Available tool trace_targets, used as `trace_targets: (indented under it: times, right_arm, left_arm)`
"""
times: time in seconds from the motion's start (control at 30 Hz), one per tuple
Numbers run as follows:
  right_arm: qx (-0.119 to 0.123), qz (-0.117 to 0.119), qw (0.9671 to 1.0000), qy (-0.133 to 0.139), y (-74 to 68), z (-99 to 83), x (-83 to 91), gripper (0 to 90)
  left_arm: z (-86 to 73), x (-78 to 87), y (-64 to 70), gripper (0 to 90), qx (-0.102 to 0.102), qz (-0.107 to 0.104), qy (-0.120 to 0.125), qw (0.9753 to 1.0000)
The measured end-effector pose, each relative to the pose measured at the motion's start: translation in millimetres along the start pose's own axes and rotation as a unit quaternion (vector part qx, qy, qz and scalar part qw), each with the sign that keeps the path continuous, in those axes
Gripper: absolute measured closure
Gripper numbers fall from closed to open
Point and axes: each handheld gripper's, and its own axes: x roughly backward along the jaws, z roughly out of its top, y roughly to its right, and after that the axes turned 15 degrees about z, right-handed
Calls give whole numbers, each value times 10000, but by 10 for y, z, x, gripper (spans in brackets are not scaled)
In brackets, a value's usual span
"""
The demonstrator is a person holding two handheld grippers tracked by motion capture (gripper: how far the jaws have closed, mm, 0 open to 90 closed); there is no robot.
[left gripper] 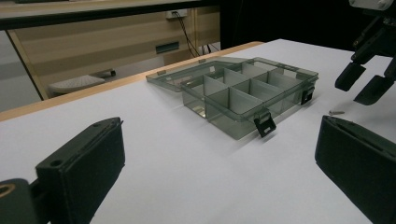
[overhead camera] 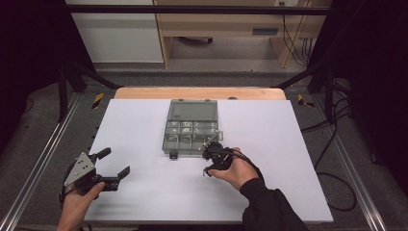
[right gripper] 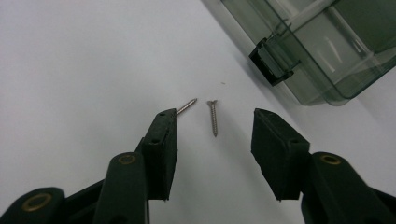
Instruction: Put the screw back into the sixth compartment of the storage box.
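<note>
Right now the right hand-held gripper (right gripper: 212, 140) hangs low over the white worktop (right gripper: 70, 56) with its jaws spread apart and nothing between the pads. A screw (right gripper: 213, 117) lies flat on the worktop in the gap just ahead of the jaw tips, head pointing away from the gripper, touching neither pad. A second screw (right gripper: 187, 106) pokes out from behind the tip of the left-hand jaw, slanting away; most of its length is hidden, so whether it touches the jaw cannot be told.

Beyond the jaws and off to their right sits the clear compartment box (right gripper: 327, 51), lid swung back, with a black latch (right gripper: 271, 60) on the near wall. In the high view several compartments of the box (overhead camera: 191, 131) seem to hold small metal pieces, though they are too small to tell apart.

The left hand-held gripper (overhead camera: 114, 162) waits well apart from the box, also wide open and holding nothing.

By my reading, the sorting is partly done: some parts appear to be in the box already, while at least these two screws are left on the worktop. The grasp itself has not yet begun; closing on the nearer screw and carrying it to a compartment is what remains.
</note>
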Motion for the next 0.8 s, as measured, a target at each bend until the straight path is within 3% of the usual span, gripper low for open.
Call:
trace_targets:
  times: [0.27,0.3,0.43,0.8]
  right_arm:
    - [-108,-50,9999,-86,47,55,-118,644]
    - [-36,-48,9999,-92,70,52,-134,656]
    - [-184,50,9998,-93,93,55,-192,691]
    - [-157,151,9997,-75,96,50,-251,811]
  left_arm:
    - [1,0,0,19,-3,-5,3,10000]
    - [2,0,0,19,-4,-6,4,10000]
    - [2,0,0,20,-8,-9,3,10000]
    - [2,0,4,22,-5,-29,6,10000]
